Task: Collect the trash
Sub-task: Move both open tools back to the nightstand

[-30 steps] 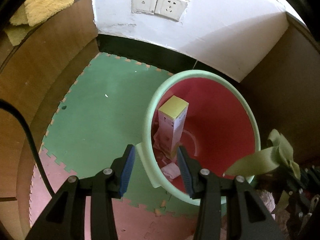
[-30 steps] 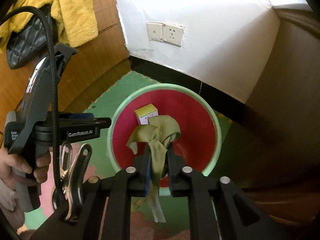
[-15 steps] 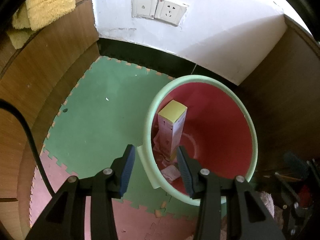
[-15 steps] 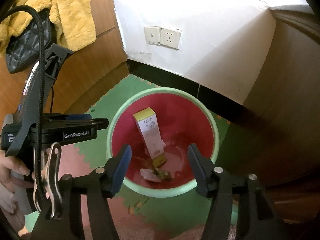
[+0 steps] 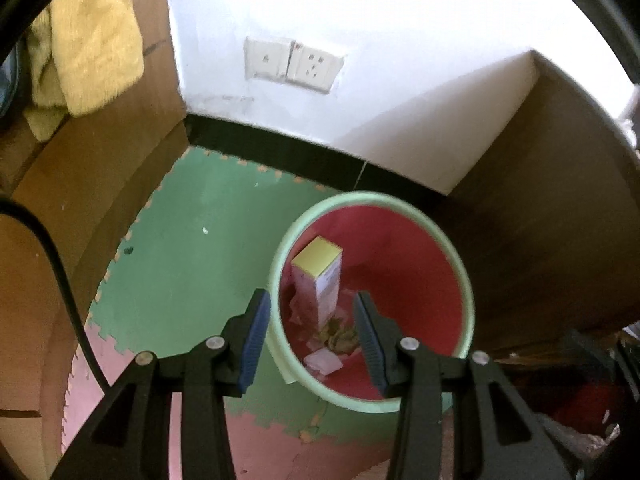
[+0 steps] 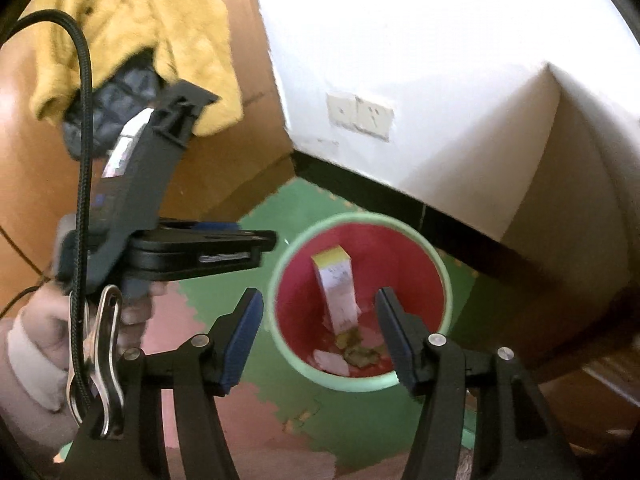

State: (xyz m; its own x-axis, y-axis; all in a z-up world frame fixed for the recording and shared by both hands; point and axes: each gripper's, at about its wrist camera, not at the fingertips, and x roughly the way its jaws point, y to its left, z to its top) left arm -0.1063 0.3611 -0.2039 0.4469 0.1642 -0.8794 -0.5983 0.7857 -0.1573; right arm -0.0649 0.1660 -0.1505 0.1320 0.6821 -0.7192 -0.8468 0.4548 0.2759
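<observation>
Tall carton [image 5: 320, 280] standing nearly upright in red bin [image 5: 420, 292], long axis vertical, yellow end up, leaning slightly; olive ribbon [image 6: 360, 354] crumpled on bin floor beside carton's foot, a second ago clamped in right claw [image 6: 320, 336]; right claw now apart, empty; left claw [image 5: 312, 340] apart, empty, above bin rim.

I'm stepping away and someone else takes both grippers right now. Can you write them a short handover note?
Left gripper: open, holding nothing, above the bin's near rim.
Right gripper: open, holding nothing, over the bin.
Bin, green rim, red inside, stands on the foam mat near the wall corner.
Done: a tall box, an olive scrap and paper bits lie in the bin.
Left: no other trash shows in these views; look around for more.
</observation>
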